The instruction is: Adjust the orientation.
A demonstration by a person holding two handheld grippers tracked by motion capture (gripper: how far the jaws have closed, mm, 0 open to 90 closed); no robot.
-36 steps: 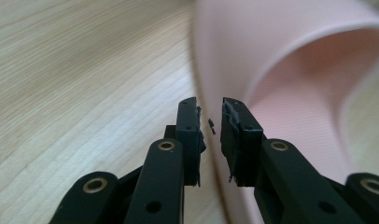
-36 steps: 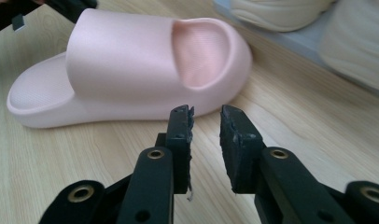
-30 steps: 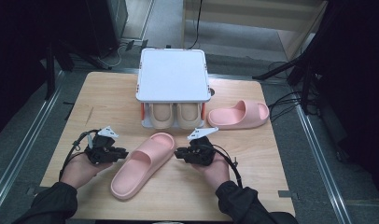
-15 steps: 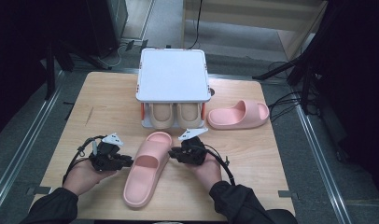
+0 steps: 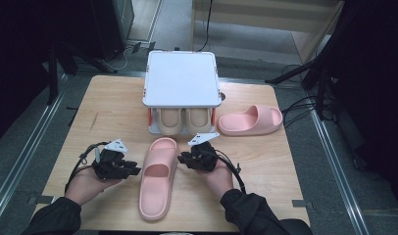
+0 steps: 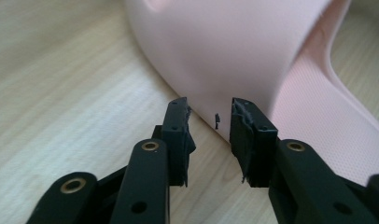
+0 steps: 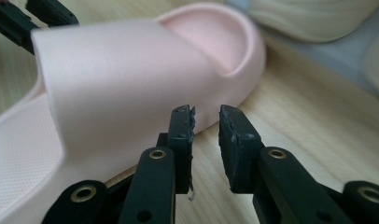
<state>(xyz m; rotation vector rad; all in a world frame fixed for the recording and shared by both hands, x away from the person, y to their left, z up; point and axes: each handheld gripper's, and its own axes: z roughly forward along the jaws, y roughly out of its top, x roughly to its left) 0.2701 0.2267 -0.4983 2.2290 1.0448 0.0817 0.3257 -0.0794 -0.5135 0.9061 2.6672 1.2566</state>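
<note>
A pink slipper [image 5: 158, 181] lies on the wooden table [image 5: 109, 112], toe toward the rack, between my two grippers. My left gripper [image 5: 136, 170] is at its left side, and its jaws have just been opening. In the left gripper view the left gripper [image 6: 208, 109] has a gap with nothing in it, tips just short of the slipper's strap [image 6: 234, 56]. My right gripper [image 5: 182, 159] is at the slipper's right side. In the right gripper view the right gripper [image 7: 206, 114] shows a narrow empty gap beside the slipper [image 7: 131, 70].
A white-topped shoe rack [image 5: 181, 78] stands at the back centre with a pair of beige slippers [image 5: 170, 120] under it. A second pink slipper [image 5: 248, 120] lies to the rack's right. Bare table stretches to the left and at the front right.
The pink slipper has turned from a diagonal to point straight at the rack. The left jaws have widened and drawn slightly off its side. The right hand shifted a little left.
</note>
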